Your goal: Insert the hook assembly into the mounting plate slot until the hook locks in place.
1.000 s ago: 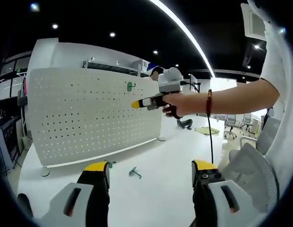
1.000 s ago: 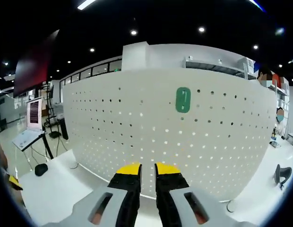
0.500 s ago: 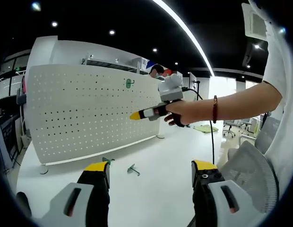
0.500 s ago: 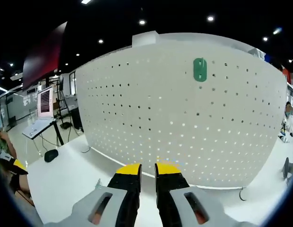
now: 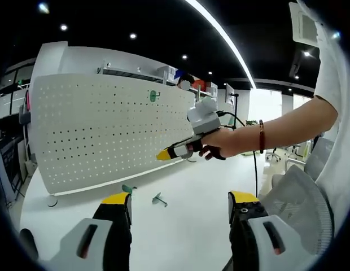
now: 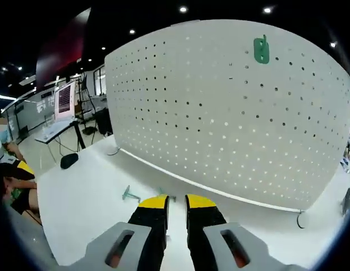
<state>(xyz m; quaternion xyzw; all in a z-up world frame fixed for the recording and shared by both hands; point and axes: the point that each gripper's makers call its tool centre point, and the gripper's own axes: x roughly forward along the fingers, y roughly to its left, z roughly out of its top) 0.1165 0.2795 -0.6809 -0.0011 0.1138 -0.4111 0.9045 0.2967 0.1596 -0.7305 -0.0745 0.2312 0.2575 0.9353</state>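
Hooks on the pegboard: one green hook (image 5: 154,96) sits high on the white perforated mounting plate (image 5: 96,135); my right gripper view shows the same one (image 6: 261,49) near the plate's (image 6: 231,113) upper right.
Hooks on the bench: two loose green hooks lie on the white bench (image 5: 180,220) in front of the plate, one (image 5: 127,189) close to its foot, the other (image 5: 158,199) a little nearer to me. In my right gripper view I see one (image 6: 130,195) plainly; a second one just above my jaw tips is too small to be sure of.
Left gripper (image 5: 179,204): my jaws stand wide apart and grip nothing. Both loose hooks lie ahead of them, beyond the left jaw's tip.
Right gripper (image 6: 177,202): my jaws are pressed nearly together with nothing between them. The loose hook lies just left of and ahead of the tips.
From my left gripper view: my right gripper (image 5: 163,154) is in the air, its yellow tips angled down towards the bench, held by my hand (image 5: 220,144).
From my right gripper view: a person (image 6: 11,175) sits at the far left edge.
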